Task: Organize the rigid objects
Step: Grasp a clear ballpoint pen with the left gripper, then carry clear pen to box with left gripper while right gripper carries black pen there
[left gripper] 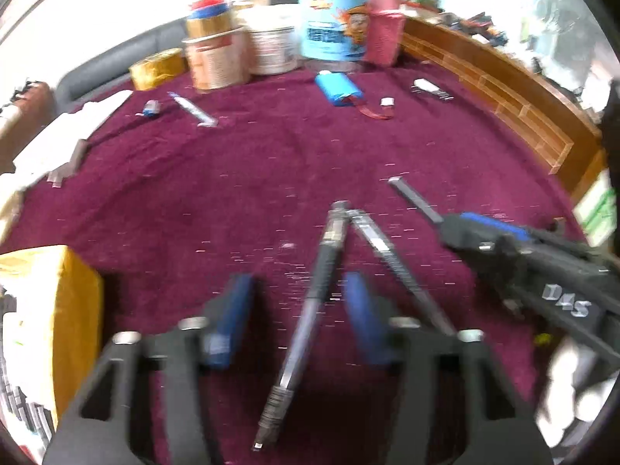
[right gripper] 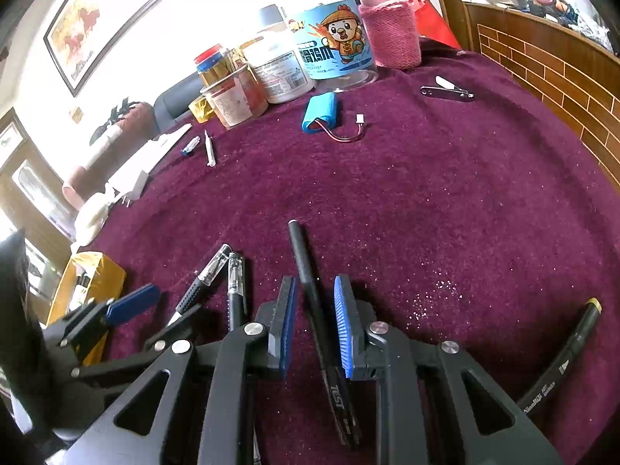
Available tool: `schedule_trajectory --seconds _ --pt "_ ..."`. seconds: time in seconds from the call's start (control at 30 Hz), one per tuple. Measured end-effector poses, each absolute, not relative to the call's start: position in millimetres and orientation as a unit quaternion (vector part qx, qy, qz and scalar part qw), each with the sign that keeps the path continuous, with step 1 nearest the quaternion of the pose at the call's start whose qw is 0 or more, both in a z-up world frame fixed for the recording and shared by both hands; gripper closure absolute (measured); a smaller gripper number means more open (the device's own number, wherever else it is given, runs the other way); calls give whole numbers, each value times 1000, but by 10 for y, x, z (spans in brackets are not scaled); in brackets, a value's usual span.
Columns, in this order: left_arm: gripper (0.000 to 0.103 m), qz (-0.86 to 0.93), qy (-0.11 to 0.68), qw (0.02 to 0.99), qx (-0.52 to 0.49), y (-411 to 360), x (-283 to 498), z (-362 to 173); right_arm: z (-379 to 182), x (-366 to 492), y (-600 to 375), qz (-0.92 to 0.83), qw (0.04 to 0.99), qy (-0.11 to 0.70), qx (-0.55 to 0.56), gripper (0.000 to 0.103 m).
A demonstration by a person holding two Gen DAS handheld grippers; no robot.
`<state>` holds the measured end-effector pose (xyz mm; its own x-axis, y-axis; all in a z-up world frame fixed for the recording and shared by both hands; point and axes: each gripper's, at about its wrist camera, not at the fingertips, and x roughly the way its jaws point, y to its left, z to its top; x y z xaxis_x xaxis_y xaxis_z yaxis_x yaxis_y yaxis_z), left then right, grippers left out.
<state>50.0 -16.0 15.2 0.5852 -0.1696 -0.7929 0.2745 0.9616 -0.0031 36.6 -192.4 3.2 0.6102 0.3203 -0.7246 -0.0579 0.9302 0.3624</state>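
1. Black pen (right gripper: 310,290) marked "TEST" lies on the cloth between the right gripper (right gripper: 314,323) fingers; blue pads apart, neither clearly touching it, so released.
2. Left gripper (left gripper: 296,316) is spread wide too, gripping nothing; a gel pen (left gripper: 306,310) runs on the cloth between its fingers.
3. Second gel pen (left gripper: 391,259) sits just right of that one, far ends meeting in a V.
4. Black marker (right gripper: 565,356) with a yellow band lies well right of the right gripper.
5. Far ahead of both: blue battery pack (right gripper: 318,111) with red lead, nail clipper (right gripper: 445,90), small syringe (right gripper: 209,148).
6. Jars (right gripper: 333,44) stand along the far edge of the maroon cloth (right gripper: 426,201).
7. Yellow box (left gripper: 58,310) sits just left of the left gripper.
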Motion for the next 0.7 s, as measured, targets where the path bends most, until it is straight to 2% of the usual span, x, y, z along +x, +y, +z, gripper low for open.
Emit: schedule_trajectory --seconds 0.03,0.07,0.33,0.57,0.7 --pt "95 -132 441 885 60 -170 478 167 32 366 -1926 108 884 428 154 85" --pt "96 -142 447 882 54 -168 443 181 29 369 -1934 110 883 428 156 85" --pt "96 -191 422 885 -42 188 -36 541 30 371 -1949 115 883 427 157 85" --pt "96 -183 376 901 -116 1042 -702 919 -1 375 -2023 126 879 423 182 85" --pt "96 -140 359 911 -145 1695 -1036 987 20 375 -1934 105 886 428 146 88"
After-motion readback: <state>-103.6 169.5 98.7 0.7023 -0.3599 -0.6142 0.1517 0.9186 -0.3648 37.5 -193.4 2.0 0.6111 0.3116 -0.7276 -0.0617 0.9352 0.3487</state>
